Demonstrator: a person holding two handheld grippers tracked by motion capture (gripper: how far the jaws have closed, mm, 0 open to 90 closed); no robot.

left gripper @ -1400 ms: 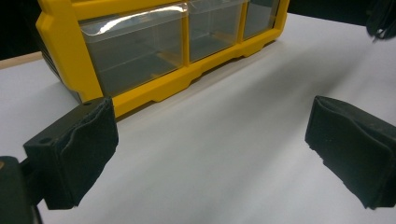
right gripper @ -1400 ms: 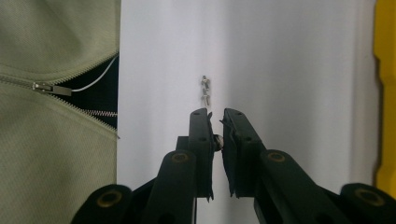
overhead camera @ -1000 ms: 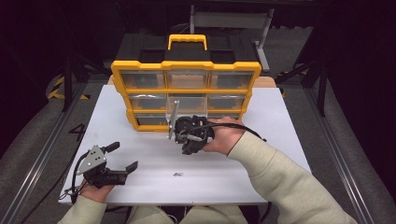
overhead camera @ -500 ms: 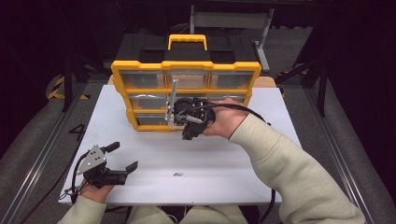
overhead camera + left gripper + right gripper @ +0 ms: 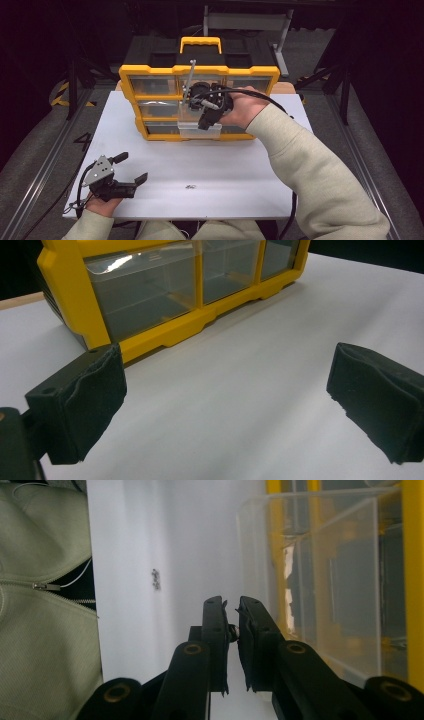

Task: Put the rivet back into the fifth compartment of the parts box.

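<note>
A yellow organizer (image 5: 150, 95) with clear drawers stands at the back middle of the white table (image 5: 300, 165). Its bottom middle drawer (image 5: 200, 131) is pulled out. My right gripper (image 5: 205, 122) hangs just above that drawer, pointing down. In the right gripper view its jaws (image 5: 231, 602) are nearly together, with a small dark part pinched between them (image 5: 231, 629). The clear drawer (image 5: 325, 580) lies right beside them. My left gripper (image 5: 134, 166) rests open at the front left, nothing between its pads (image 5: 225, 400), facing the organizer's corner (image 5: 70, 295).
A tiny metal piece (image 5: 190, 187) lies on the table near the front edge, also seen beyond the right jaws (image 5: 156, 578). The right forearm crosses the table's right half. Dark floor and rails surround the table.
My right gripper has moved away from me, from the table in front of the organizer to above its bottom middle drawer. The left gripper has stayed put.
</note>
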